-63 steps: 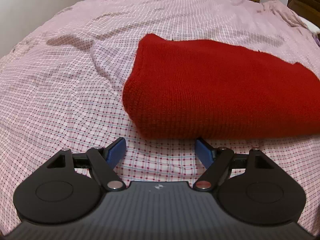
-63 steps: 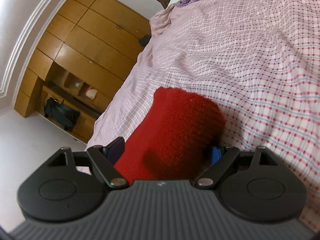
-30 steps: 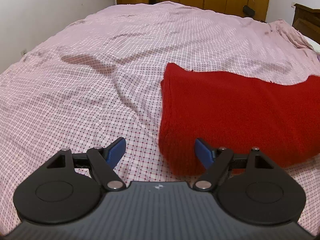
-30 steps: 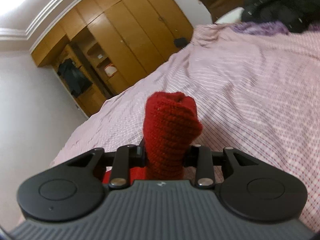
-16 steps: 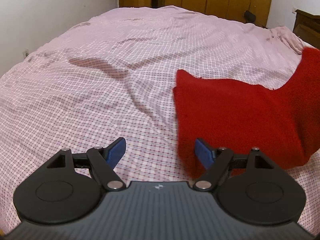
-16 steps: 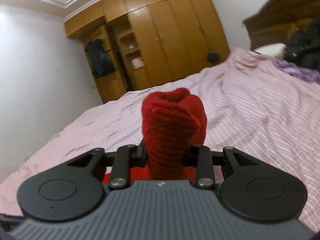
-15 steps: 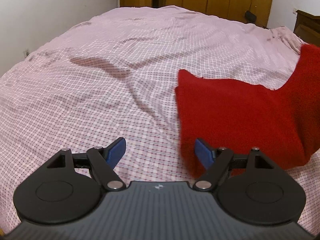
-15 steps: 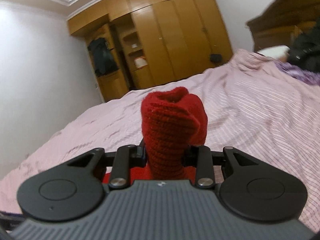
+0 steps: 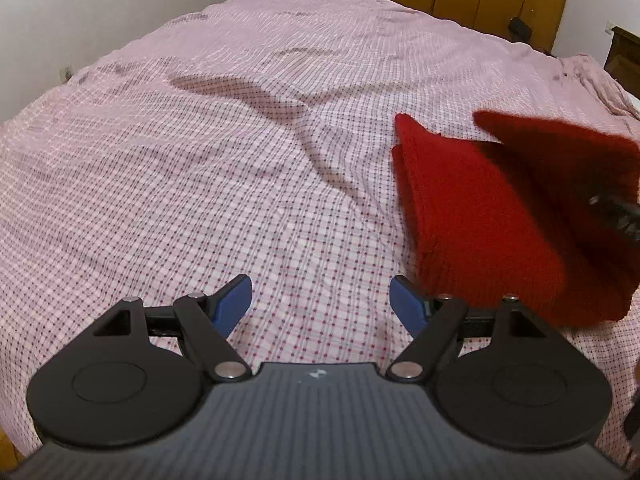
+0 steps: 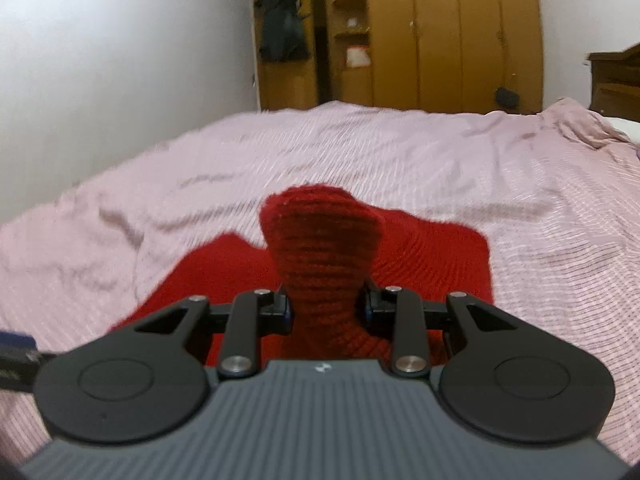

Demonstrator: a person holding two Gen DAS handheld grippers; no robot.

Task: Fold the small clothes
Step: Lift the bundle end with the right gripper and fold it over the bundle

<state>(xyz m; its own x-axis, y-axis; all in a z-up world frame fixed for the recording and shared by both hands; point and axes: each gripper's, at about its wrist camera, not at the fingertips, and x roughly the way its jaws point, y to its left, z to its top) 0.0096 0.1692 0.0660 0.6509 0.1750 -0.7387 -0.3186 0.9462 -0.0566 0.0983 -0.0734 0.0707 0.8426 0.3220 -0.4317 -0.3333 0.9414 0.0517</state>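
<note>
1. The red knit garment lies on the bed, toward the right side of the left wrist view, with its right-hand part lifted off the checked cover and arching over the rest.
2. The right gripper has its fingers closed on a bunched edge of the garment; the knit stands up as a thick roll between them. Judging by the raised flap, this hold serves to carry that side over the flat part and make a fold.
3. The left gripper has its fingers spread wide with nothing between them, only bedcover showing in the gap. Its right finger sits just beside the garment's near corner without clearly touching it, probably waiting to pin or take that corner.
4. Hard to make out: the right wrist view is blurred, so the garment's outline and layers are unclear there.
5. Cut off: the garment's right end runs out of the left wrist view, where a dark piece of the other tool intrudes. What kind of garment it is cannot be told.
6. The wardrobe beyond the bed plays no part.
</note>
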